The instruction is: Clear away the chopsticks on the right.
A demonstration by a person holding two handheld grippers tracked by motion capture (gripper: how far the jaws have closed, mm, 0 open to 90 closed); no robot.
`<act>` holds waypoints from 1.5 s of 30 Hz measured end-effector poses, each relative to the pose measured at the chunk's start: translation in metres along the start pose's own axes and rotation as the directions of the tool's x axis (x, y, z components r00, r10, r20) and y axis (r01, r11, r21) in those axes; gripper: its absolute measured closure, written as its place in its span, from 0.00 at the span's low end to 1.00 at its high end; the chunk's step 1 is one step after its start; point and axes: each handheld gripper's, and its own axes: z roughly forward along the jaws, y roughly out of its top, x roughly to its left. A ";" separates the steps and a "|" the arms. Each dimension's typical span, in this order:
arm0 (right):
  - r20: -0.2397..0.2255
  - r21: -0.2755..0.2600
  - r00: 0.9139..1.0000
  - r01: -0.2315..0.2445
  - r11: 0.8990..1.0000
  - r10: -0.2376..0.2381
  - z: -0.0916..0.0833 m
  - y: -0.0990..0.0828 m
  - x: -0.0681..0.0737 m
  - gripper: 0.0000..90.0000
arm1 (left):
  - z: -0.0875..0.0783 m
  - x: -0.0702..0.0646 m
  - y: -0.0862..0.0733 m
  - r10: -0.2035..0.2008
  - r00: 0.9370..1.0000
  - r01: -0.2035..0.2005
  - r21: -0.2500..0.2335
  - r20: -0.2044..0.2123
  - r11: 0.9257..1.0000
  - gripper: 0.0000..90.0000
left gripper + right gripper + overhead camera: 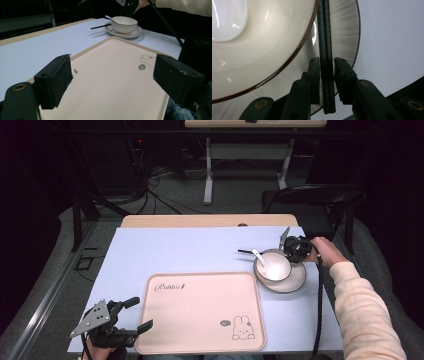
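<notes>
We have the right gripper (294, 247) pinching a pair of dark chopsticks (326, 62) near their end, its jaws pressed flat on either side of the two sticks, which lie across the plate (345, 30) behind the bowl (269, 47). In the high view the chopsticks' (246, 252) far tips stick out past the bowl (272, 266) toward the middle of the table (175, 250), and bowl and plate (296, 279) sit near the table's right edge, just beside the far right corner of the tray (200, 312). A white spoon (258, 256) leans in the bowl. To do this step well, we judge that we should keep the squeeze even so the two sticks stay side by side rather than scissoring, and lift them straight up before moving sideways, since they run close along the bowl's rim and a dragged tip could nudge the bowl or tip the spoon. We would carry them level, as they are held near one end and may droop. Our left gripper (134, 315) waits with jaws spread wide and holding nothing, at the tray's near left corner.
</notes>
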 end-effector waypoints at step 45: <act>-0.023 0.046 0.999 0.050 0.998 -0.049 0.003 -0.003 0.007 0.88 | 0.000 0.001 0.000 -0.003 1.000 0.003 0.008 0.002 1.000 0.17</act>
